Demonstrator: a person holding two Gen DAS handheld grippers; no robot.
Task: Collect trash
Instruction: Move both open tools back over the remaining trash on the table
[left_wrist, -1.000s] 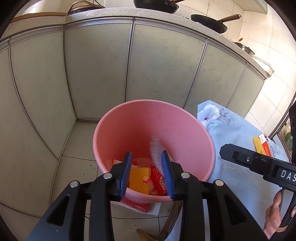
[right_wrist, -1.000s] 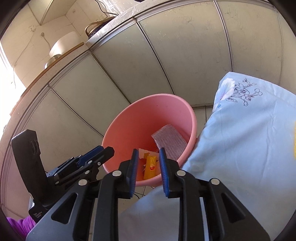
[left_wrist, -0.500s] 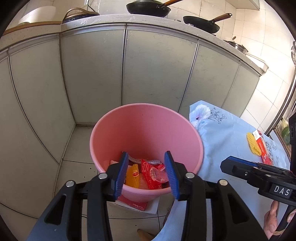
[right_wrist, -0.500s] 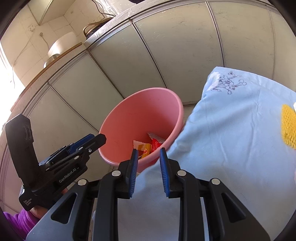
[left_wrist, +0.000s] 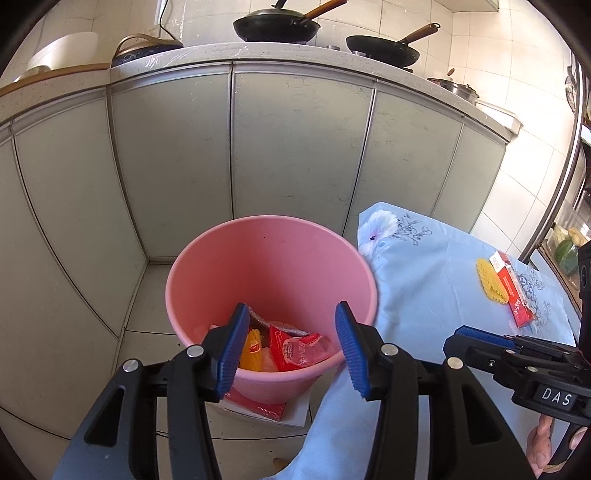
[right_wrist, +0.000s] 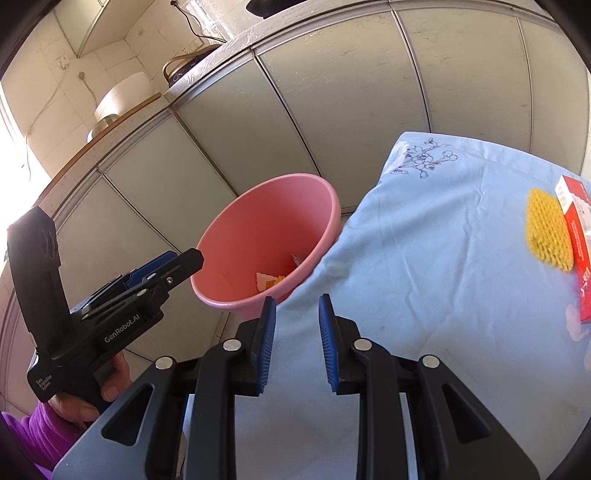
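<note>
Trash lies in two places: wrappers in one pink bin (left_wrist: 271, 273) and two pieces on the blue cloth-covered surface (right_wrist: 443, 258). Left claw (left_wrist: 291, 350) hangs above the bin's near rim, its jaws having just been opening, released with nothing between the two blue pads; through the gap show a red wrapper (left_wrist: 295, 349), a yellow wrapper (left_wrist: 252, 349) and a silvery one (left_wrist: 258, 319) at the bin's bottom. Right claw (right_wrist: 295, 341) is over the surface near its left edge, jaws parted a little and gripping nothing, only bare cloth showing between them. Toward the surface's right edge one yellow mesh piece (right_wrist: 548, 229) lies touching one red and white packet (right_wrist: 576, 240). The bin stands on the floor against the surface's left edge, on a red and white box (left_wrist: 258, 406). Behind it runs a row of grey cabinet doors (left_wrist: 295, 147), with two dark pans (left_wrist: 277, 26) on the counter above.
</note>
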